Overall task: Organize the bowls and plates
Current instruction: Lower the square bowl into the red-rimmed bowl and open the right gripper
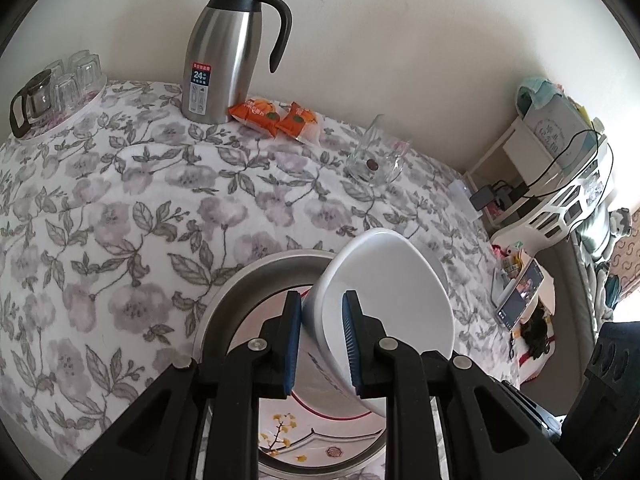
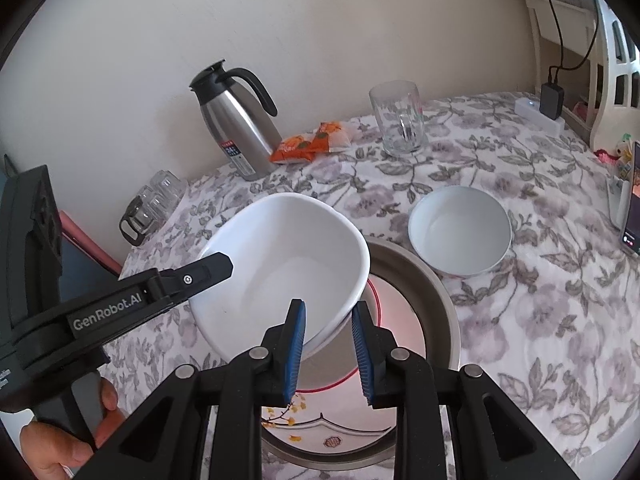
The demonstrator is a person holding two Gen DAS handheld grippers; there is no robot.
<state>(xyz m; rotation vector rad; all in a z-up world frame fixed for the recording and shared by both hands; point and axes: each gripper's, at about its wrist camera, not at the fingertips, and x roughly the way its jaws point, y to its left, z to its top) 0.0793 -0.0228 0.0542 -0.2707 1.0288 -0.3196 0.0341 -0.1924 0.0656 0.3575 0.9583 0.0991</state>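
Left wrist view: left tool point(image 1: 320, 344) clenched on bowl point(image 1: 384, 300) wall, bowl tilted toward 1 o'clock, above plate point(image 1: 320, 448).
Right wrist view: right tool point(image 2: 328, 354) released, straddling bowl point(image 2: 288, 264) rim at 12 o'clock; second bowl point(image 2: 460, 236) on desk point(image 2: 540, 320), 1 o'clock.

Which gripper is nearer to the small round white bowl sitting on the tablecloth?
Right. The right gripper is beside the tilted bowl's rim, with the small bowl just beyond to its right. The left gripper clamps the tilted bowl's far side, farther away.

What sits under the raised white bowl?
Under the white bowl lies a flowered plate inside a metal basin. The bowl and jaws cover most of the plate's face.
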